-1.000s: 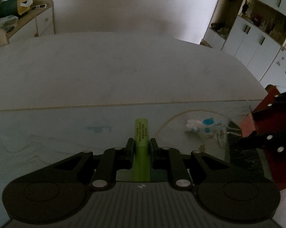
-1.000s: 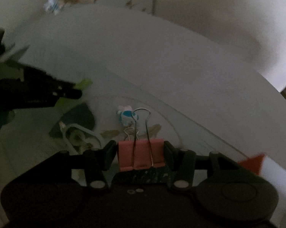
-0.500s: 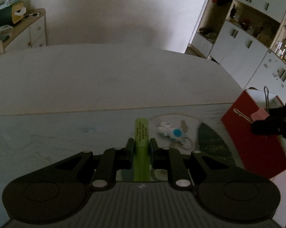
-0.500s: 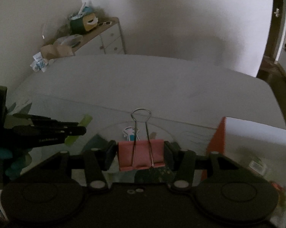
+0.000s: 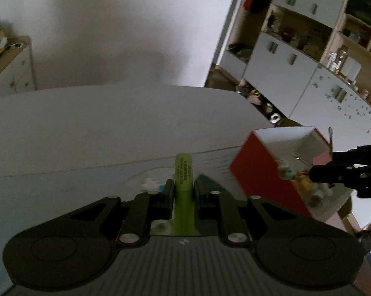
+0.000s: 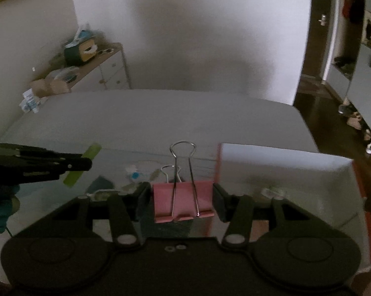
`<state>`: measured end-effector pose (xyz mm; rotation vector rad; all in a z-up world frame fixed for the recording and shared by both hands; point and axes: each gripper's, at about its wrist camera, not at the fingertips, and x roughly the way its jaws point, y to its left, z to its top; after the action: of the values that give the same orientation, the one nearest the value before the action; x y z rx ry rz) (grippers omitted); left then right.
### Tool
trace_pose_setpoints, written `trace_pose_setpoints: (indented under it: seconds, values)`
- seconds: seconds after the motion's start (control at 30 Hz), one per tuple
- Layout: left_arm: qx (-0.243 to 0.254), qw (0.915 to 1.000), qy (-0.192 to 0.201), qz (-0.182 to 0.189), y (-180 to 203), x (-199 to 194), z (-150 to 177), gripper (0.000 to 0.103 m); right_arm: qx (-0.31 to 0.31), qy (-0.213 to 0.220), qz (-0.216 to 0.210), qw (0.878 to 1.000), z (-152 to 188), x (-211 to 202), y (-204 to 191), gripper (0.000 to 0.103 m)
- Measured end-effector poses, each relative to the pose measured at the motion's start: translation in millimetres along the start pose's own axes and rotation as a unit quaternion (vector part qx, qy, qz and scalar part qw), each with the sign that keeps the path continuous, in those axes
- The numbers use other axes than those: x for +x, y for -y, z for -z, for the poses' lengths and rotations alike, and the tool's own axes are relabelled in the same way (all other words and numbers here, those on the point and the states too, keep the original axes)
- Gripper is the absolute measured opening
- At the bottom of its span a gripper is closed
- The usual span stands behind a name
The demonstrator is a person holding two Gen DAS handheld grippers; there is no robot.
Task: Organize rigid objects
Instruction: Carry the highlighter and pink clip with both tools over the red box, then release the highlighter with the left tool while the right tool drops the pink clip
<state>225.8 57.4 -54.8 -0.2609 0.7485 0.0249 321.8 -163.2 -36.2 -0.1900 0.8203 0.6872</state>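
Both grippers carry small stationery toward the red open box (image 6: 284, 172).
Left gripper (image 5: 183, 192) fingers clench a light, stiff green marker (image 5: 183, 172) mid-barrel; right gripper (image 6: 183, 197) fingers clamp a pink metal binder clip (image 6: 183, 202) by its rigid sides.

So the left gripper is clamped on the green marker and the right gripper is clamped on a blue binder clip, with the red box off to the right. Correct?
Not quite: the binder clip in the right gripper is pink, not blue, as the right wrist view shows. The rest stands: the left gripper is clamped on the green marker, and the red box sits to the right.
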Motion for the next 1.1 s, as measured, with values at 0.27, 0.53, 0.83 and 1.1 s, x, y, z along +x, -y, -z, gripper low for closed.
trace_pose_setpoints:
  seconds: [0.27, 0.53, 0.83, 1.1]
  values:
    - [0.033, 0.9993, 0.000, 0.019, 70, 15, -10, 0.016, 0.019, 0.006, 0.015, 1.000, 16, -17, 51, 0.052]
    - [0.057, 0.9981, -0.011, 0.023, 144, 48, -16, 0.016, 0.020, 0.001, 0.014, 1.000, 30, -23, 108, 0.052]
    - [0.071, 0.9963, -0.046, 0.017, 207, 101, -19, 0.016, 0.014, -0.015, 0.020, 1.000, 45, -16, 168, 0.052]
    - [0.085, 0.9926, -0.087, -0.010, 240, 147, -13, 0.016, -0.022, -0.041, 0.029, 0.998, 53, 16, 185, 0.052]
